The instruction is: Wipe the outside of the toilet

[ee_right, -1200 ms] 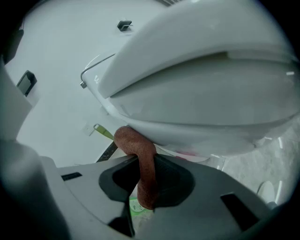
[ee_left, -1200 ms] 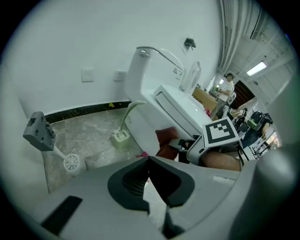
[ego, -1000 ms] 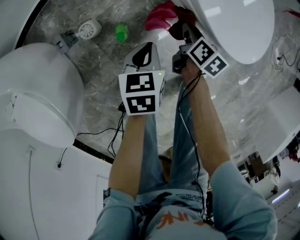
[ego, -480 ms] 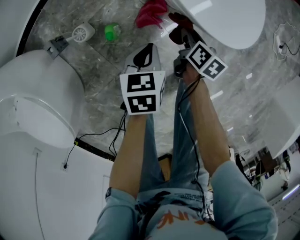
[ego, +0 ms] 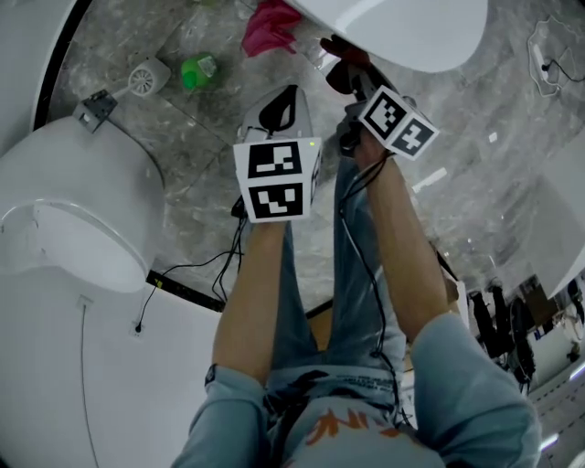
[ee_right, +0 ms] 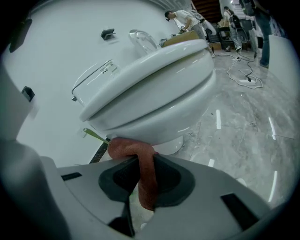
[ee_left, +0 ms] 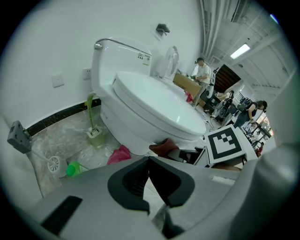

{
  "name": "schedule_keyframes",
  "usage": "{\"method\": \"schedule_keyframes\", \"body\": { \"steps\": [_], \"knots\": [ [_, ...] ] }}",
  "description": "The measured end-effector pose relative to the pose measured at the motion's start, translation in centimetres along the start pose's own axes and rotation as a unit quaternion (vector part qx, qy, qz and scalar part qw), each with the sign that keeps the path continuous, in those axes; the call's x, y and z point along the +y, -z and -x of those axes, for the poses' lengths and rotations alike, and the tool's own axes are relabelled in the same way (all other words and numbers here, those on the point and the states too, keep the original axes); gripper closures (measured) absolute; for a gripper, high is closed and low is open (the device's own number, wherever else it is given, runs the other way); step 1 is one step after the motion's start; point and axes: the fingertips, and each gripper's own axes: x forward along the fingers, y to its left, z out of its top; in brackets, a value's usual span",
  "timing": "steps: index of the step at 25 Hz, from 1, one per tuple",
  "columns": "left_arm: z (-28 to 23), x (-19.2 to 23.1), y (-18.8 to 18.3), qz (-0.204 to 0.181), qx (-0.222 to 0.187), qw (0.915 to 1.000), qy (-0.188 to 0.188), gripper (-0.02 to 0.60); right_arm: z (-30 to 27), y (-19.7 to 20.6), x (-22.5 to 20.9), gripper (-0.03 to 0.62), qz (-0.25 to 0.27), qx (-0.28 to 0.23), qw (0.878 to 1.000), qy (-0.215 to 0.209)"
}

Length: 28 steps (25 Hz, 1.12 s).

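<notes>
Right gripper (ee_right: pixel 143 163) jaws pinch a brown cloth (ee_right: pixel 127 148), likely soft and limp, at its fold by the toilet (ee_right: pixel 154 93); left gripper (ee_left: pixel 149 160) jaws are closed, empty.

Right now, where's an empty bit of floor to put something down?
The marble floor between the toilet and the white fixture on the right is bare. Beside the toilet's base it's crowded: pink rag, green bottle, white long-handled tool.
</notes>
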Motion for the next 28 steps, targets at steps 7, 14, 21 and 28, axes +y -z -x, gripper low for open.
{"method": "schedule_keyframes", "body": {
  "steps": [7,14,21,28],
  "knots": [
    [-1.6,-4.1,0.0,-0.011,0.011,0.9998,0.012,0.588,1.6,-0.9,-3.3,0.52,0.008,0.012,1.0,0.004],
    [-3.2,-6.9,0.8,-0.008,0.016,0.9996,0.024,0.588,3.7,-0.8,-7.8,0.522,0.018,0.018,0.999,0.03],
    [-2.4,-5.1,1.8,-0.001,0.019,0.9997,0.016,0.588,5.8,2.8,-7.9,0.522,0.025,0.044,0.998,0.037],
    [0.5,1.6,2.5,0.015,0.018,0.9996,-0.014,0.588,3.6,8.0,-1.6,0.522,0.033,0.077,0.996,0.014]
  ]
}}
